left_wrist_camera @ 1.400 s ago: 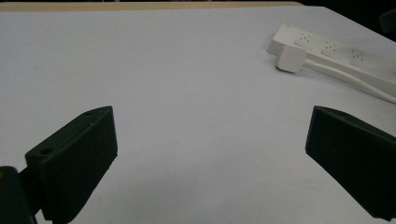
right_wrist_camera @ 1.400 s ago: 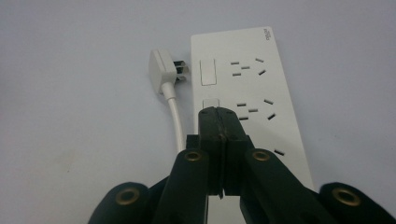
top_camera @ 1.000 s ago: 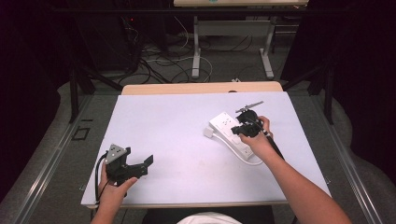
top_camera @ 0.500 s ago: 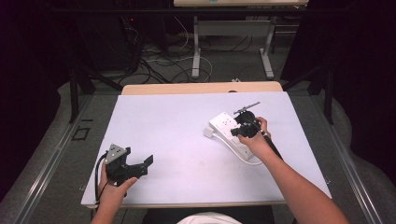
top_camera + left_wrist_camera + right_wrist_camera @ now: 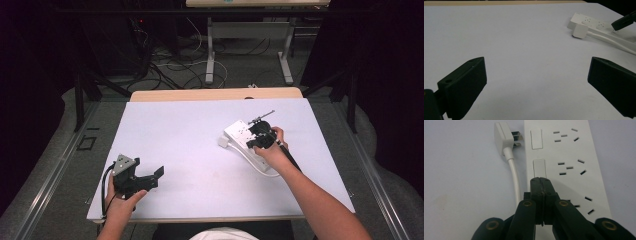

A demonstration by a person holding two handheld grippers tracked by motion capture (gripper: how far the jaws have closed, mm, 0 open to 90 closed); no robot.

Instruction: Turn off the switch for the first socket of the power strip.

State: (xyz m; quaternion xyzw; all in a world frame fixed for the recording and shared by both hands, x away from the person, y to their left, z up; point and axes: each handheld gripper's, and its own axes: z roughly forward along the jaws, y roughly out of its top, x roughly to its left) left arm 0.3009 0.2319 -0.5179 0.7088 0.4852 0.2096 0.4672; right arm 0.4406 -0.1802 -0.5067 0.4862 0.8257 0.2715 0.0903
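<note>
Near the front left corner of the counter (image 5: 200,130), the left tool (image 5: 150,178) rests low in the person's left hand (image 5: 121,200), its jaws spread wide with nothing between them; in the left gripper view only bare counter lies between the two black pads. It sits where it sat a second ago.

Farther back, right of the middle and toward the right edge, lies the white power strip (image 5: 240,137), set at a slant, with its white cord (image 5: 260,167) looping off the near end and its white plug (image 5: 223,142) lying loose on the counter just beside the strip's left side, prongs toward it. None of these has shifted since the earlier frames.

The right tool (image 5: 256,136) is over the strip, held by the right hand (image 5: 272,150). In the right gripper view its jaws (image 5: 541,185) are pressed together with nothing gripped, and the tips stand at the lower of the two rocker switches (image 5: 539,168); whether they touch it I cannot tell. Compared with a second ago, this tool has hardly moved, staying over the same part of the strip.
</note>
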